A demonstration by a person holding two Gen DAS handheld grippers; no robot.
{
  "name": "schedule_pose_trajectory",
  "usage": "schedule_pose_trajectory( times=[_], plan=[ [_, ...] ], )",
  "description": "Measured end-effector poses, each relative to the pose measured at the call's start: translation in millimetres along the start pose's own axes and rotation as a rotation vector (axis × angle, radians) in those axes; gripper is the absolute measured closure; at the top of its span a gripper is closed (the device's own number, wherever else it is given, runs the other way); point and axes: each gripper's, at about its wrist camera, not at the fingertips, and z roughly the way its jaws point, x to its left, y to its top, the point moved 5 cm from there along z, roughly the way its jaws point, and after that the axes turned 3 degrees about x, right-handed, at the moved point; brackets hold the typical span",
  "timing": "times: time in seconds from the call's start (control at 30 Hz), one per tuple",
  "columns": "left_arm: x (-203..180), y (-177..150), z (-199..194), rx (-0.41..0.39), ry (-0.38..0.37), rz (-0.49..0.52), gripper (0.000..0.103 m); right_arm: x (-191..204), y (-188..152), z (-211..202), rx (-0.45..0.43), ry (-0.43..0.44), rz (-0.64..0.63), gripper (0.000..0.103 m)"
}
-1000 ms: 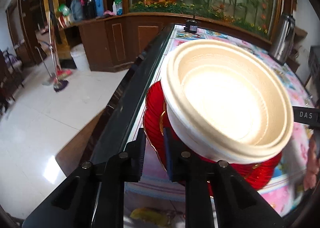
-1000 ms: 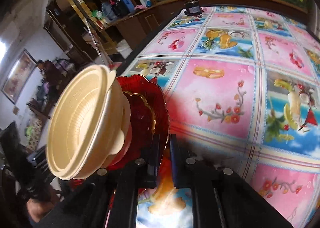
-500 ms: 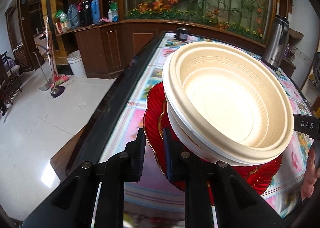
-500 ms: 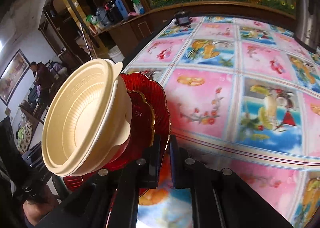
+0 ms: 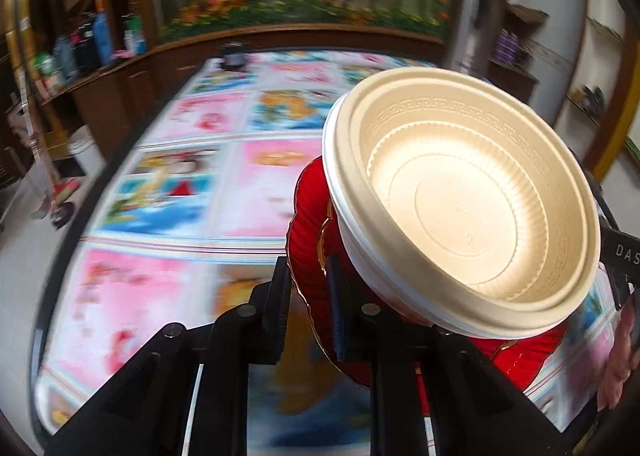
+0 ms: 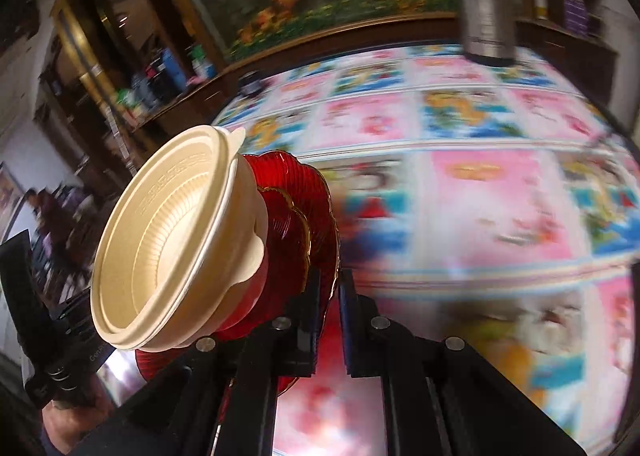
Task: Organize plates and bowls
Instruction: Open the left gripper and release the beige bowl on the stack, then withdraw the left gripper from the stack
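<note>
A stack of red ribbed plates [image 5: 308,240] with gold rims carries nested cream bowls [image 5: 472,208] on top. My left gripper [image 5: 309,296] is shut on the near edge of the red plates. My right gripper [image 6: 329,304] is shut on the opposite edge of the same red plates [image 6: 292,216], with the cream bowls [image 6: 172,240] to its left. The stack is held tilted in the air above the table.
The table [image 5: 168,192] has a bright pink and blue picture cloth. A steel thermos [image 6: 486,0] stands at its far end, and a small dark object [image 5: 232,58] at the far left edge. Wooden cabinets and a flower mural lie behind.
Both grippers have swung the held stack to the right, from over the table's left edge to over the tablecloth. The background is motion-blurred now. The grips are unchanged.
</note>
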Motion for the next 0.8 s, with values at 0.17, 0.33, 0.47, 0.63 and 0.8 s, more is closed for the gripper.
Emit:
schedule_pose_trajectory(
  times=[0.17, 0.33, 0.47, 0.63, 0.8],
  plan=[
    [-46, 16, 15, 0.005, -0.018, 0.054, 0.088, -51, 3, -14, -0.037, -0.047, 0.084, 0.094],
    [-57, 28, 22, -0.019, 0.002, 0.057, 0.088, -71, 13, -5, -0.067, -0.100, 0.104, 0.095],
    [-52, 29, 22, -0.051, 0.003, 0.043, 0.088, -76, 12, 8, -0.074, -0.109, 0.101, 0.094],
    [-51, 30, 21, -0.068, -0.051, 0.002, 0.082, -80, 13, 1, -0.105, -0.066, 0.111, 0.089],
    [-33, 25, 3, -0.111, -0.068, -0.060, 0.036, -85, 15, -28, -0.233, -0.108, 0.107, 0.071]
  ],
)
